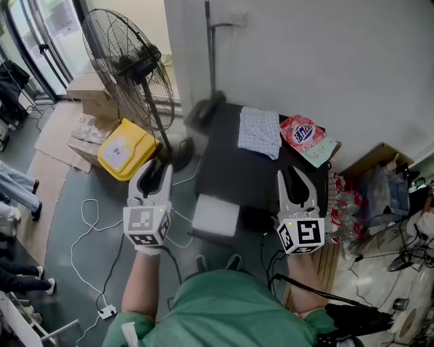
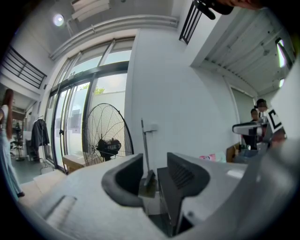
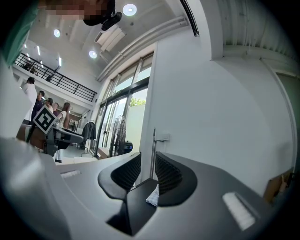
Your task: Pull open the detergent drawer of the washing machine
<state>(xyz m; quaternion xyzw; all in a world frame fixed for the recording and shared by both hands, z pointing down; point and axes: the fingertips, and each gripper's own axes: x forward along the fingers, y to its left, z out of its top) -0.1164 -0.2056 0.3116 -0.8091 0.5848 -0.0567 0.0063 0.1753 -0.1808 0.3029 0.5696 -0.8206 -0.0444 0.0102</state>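
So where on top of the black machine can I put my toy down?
The machine's top is bare on its left and near half, in front of the checked cloth. The back right is crowded: the cloth and the pink bag lie there side by side.

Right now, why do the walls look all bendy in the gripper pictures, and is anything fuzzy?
Left gripper view: the wide lens curves the window frames and darkens the corners; a ceiling lamp glares. Right gripper view: same curving, bright ceiling spots. Head view: mostly sharp, only a grey thing beside the fan is smeared.
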